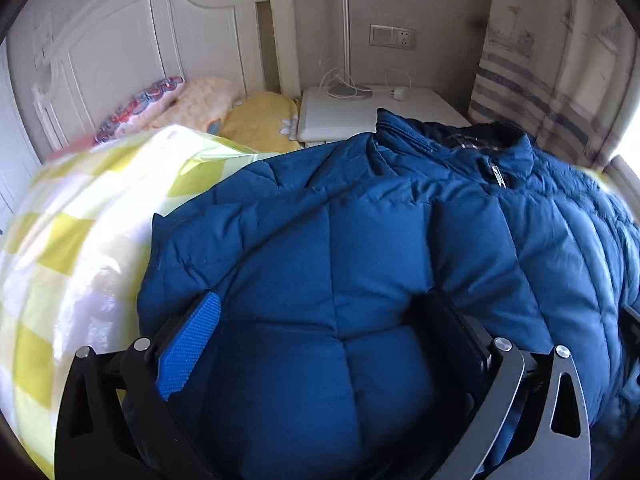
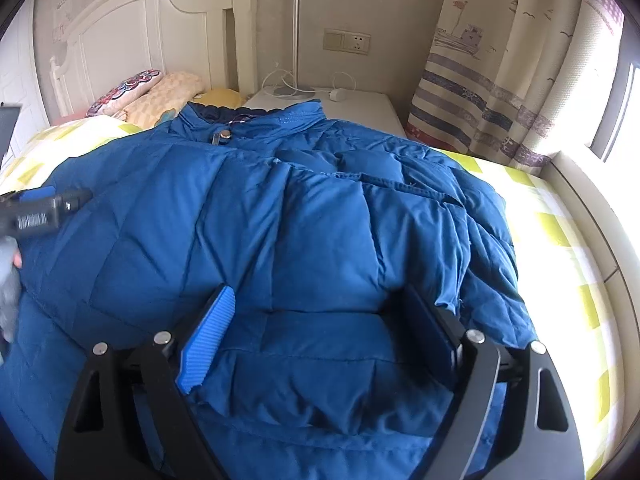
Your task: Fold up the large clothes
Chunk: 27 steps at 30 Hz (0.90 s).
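Bed [image 2: 560, 240], one blue jacket [image 2: 280, 220], two claws

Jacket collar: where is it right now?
The collar lies at the jacket's far end in the right wrist view, toward the headboard, just before the white nightstand.

Most of the bed's middle is being covered by the puffy blue quilted down jacket [image 2: 304, 216], on which the wide-open left tool [image 1: 324, 344] and right tool [image 2: 316, 340] are being rested, nothing being gripped. Free passage is being left on the yellow-and-white checked bedsheet [image 1: 76, 240] to the jacket's left and along the sunlit strip [image 2: 560, 248] to its right. The far end is being blocked by patterned pillows [image 2: 160, 92], the white wooden headboard [image 2: 132, 40] and a white bedside worktop [image 2: 360, 108] carrying a slim lamp [image 2: 296, 36]. The right edge is being closed off by the striped curtain [image 2: 480, 92].
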Available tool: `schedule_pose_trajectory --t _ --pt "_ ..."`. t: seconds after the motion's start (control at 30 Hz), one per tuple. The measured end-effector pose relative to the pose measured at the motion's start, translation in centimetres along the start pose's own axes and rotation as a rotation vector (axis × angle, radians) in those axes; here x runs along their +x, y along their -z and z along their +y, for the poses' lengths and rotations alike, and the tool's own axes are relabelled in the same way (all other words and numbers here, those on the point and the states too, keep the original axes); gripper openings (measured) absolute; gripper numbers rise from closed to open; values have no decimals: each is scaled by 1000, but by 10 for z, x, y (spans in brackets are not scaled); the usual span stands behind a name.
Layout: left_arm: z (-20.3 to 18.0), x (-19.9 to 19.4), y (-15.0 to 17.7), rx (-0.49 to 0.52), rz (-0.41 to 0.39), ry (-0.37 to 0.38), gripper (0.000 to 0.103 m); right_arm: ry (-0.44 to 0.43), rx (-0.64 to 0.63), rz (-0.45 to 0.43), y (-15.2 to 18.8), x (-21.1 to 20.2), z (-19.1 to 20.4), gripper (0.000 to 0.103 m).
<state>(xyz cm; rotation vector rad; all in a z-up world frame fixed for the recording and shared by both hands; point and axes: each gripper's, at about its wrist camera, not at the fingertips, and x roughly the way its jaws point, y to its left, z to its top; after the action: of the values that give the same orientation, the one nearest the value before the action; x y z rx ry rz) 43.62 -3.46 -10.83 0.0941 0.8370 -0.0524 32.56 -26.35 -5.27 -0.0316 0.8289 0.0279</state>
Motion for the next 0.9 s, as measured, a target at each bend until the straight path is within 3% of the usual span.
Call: schedule_pose_trajectory --t 0.07,0.13,0.27,0.37,0.43,0.5,0.6,0.7,0.77,0.83,0.9 --pt "-5 -12 -7 -10 14 -6 99 -3 2 1 0 0 -1 85" --pt "-14 -27 -14 -3 -27 24 99 -5 3 1 0 0 -1 86" --pt "-72 -46 -36 86 -85 82 99 -1 0 -1 0 0 -1 86" --pt "-111 -23 -43 123 -17 119 99 -1 -1 -1 0 0 0 86" --pt "-139 11 -32 196 70 52 99 -2 -1 0 0 0 -1 86" --pt "-144 15 -28 209 42 37 99 -6 1 -3 0 0 -1 86" --pt "-124 2 -34 176 76 102 99 -8 2 -1 0 0 0 86" --pt "-85 -29 -35 128 -34 54 99 -19 9 -3 0 0 -2 87" --pt "-45 -39 -30 45 -67 9 99 -21 11 -5 0 -1 -2 87" --pt "-2 -36 -14 -55 -46 -27 99 -19 10 -4 0 -1 -2 87" --pt "20 -17 4 -72 19 -42 99 -20 6 -4 0 -1 -2 87"
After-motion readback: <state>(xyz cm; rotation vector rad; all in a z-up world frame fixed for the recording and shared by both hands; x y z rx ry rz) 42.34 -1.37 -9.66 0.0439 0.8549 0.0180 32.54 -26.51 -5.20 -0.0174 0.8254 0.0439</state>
